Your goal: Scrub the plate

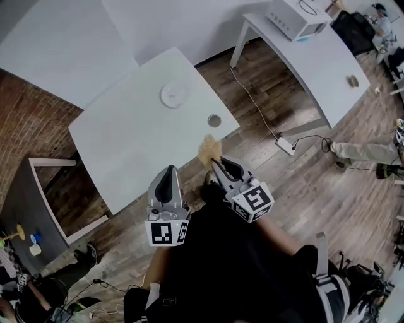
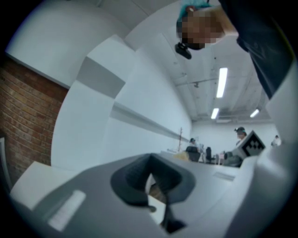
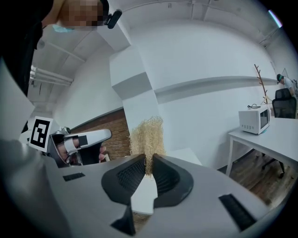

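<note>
1. The right gripper (image 3: 149, 163) has its jaws pressed together on the lower edge of a tan, fibrous scrubber (image 3: 148, 135). The rest of the pad stands up above the jaws.
2. The left gripper (image 2: 150, 180) has its jaws brought together with nothing between them.
3. In the head view, the right gripper (image 1: 215, 163) points to about 11 o'clock, and the scrubber (image 1: 209, 147) shows at the near corner of the white table (image 1: 120, 148). The left gripper (image 1: 168, 171) is to its left and points to 12 o'clock over the table's near edge.
4. Each gripper carries a marker cube printed with black-and-white squares, the left one (image 1: 167, 232) and the right one (image 1: 252, 200). The only print on them is these patterns.
5. The plate (image 1: 173, 96) is white and round. It lies on the table well apart from both grippers, at about 12 o'clock from the left one and 11 o'clock from the right.
6. A small round fitting (image 1: 214, 120) sits near the table's right edge, at 12 o'clock from the scrubber.
7. Farther out at 1 o'clock, a second table (image 1: 328, 63) holds a white microwave (image 1: 297, 16). A power strip (image 1: 285, 146) lies on the wood floor between the tables.
</note>
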Demonstrator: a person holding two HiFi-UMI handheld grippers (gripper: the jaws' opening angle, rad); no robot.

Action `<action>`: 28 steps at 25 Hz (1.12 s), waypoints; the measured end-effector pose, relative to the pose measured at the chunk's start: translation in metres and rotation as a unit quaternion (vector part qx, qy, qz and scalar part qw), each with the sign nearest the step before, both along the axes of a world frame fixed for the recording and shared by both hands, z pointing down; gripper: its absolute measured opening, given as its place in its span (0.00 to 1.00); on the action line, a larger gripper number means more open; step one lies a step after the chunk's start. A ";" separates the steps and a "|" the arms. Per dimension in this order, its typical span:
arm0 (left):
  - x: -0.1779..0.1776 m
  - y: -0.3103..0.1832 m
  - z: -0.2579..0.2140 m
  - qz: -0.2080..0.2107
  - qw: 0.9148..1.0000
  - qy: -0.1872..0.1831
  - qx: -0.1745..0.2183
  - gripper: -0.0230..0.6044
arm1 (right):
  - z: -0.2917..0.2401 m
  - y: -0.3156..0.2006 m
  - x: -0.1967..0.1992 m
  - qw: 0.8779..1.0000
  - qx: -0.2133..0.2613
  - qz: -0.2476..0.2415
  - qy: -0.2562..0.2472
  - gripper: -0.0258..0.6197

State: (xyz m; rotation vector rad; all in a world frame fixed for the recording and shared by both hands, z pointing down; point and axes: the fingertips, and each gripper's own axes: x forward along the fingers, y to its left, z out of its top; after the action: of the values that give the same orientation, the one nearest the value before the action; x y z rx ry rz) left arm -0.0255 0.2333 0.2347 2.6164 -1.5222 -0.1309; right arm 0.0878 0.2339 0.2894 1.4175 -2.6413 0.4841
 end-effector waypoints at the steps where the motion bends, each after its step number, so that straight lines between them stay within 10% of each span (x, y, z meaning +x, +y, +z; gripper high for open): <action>1: 0.007 -0.005 -0.002 -0.007 1.000 0.003 0.001 0.04 | 0.000 -0.005 0.006 1.000 -0.001 -0.007 -0.001 0.11; 28: 0.047 -0.125 0.032 -0.027 0.999 -0.024 -0.034 0.04 | 0.046 -0.128 0.038 0.998 -0.044 -0.043 0.000 0.11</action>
State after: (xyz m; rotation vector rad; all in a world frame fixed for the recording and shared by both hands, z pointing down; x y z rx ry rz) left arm 0.0220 0.1087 0.2671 2.5449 -1.5842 -0.0198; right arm 0.1260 0.1062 0.3357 1.2732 -2.6331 0.5825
